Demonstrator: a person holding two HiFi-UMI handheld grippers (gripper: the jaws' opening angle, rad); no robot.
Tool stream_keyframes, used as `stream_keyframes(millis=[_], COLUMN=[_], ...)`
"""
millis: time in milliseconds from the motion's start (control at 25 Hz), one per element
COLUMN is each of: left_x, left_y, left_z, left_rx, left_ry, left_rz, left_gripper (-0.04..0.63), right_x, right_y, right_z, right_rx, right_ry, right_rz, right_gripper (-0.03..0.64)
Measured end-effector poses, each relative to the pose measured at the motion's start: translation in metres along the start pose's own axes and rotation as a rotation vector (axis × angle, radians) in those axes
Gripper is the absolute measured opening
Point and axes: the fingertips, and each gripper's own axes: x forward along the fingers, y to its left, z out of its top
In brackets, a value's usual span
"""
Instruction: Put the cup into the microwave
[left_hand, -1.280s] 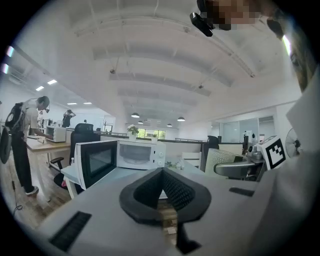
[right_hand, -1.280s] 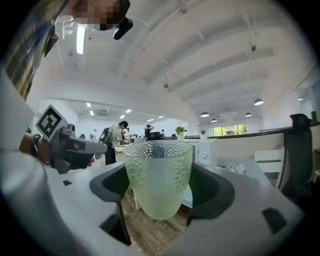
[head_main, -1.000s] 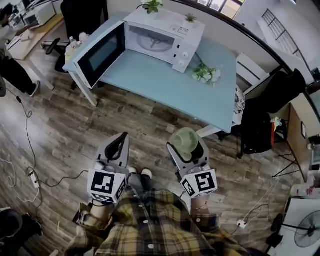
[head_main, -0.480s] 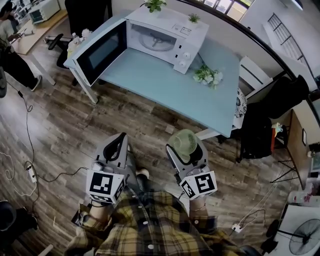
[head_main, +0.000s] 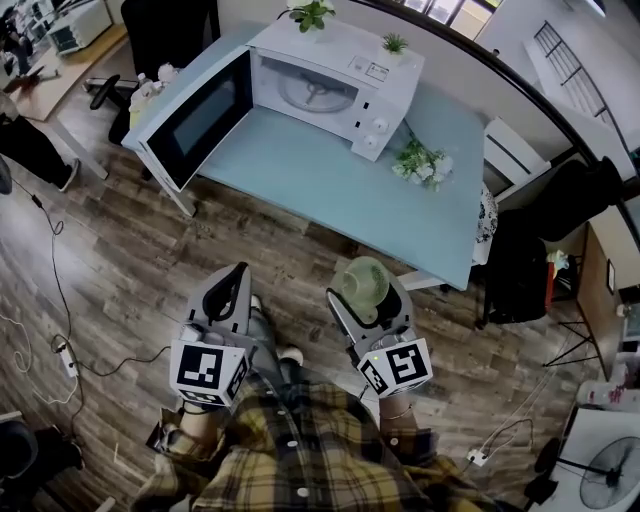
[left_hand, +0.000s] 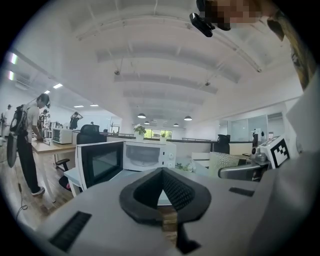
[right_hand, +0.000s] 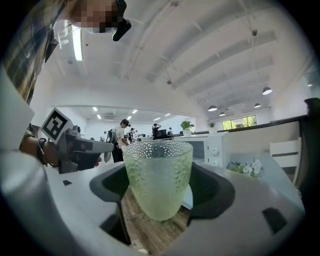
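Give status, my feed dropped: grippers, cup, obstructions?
Right gripper shut on cup, upright. Left gripper shut, empty. Microwave door open, nothing seen blocking it.

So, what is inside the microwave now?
Only the round turntable shows inside the open microwave; the cup is not there. The cavity's upper part is hidden behind the microwave's top.

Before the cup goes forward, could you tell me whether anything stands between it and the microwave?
Nothing visible does: the right gripper holds the cup, the microwave door stands open leftward, and the table before it is bare.
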Motion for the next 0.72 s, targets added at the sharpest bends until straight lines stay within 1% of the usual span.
stream_keyframes(millis=[120, 400, 720], left_x=[0.016, 0.056, 0.087], left_y=[0.018, 0.07, 0.125], left_z=[0.003, 0.026, 0.036], left_rx=[-0.001, 0.006, 0.003], left_ry=[0.002, -0.013, -0.008], left_rz=[-0.009, -0.022, -0.039], left_gripper=[-0.011, -0.011, -0.011], right_x=[0.026, 0.092, 0.159], right_y=[-0.002, -0.006, 0.002], right_z=[0.004, 0.022, 0.03], right_rx=[-0.006, -0.018, -0.022], right_ry=[-0.002, -0.016, -0.009], right_rz=[-0.002, -0.013, -0.016], right_gripper=[0.368, 0.368, 0.368])
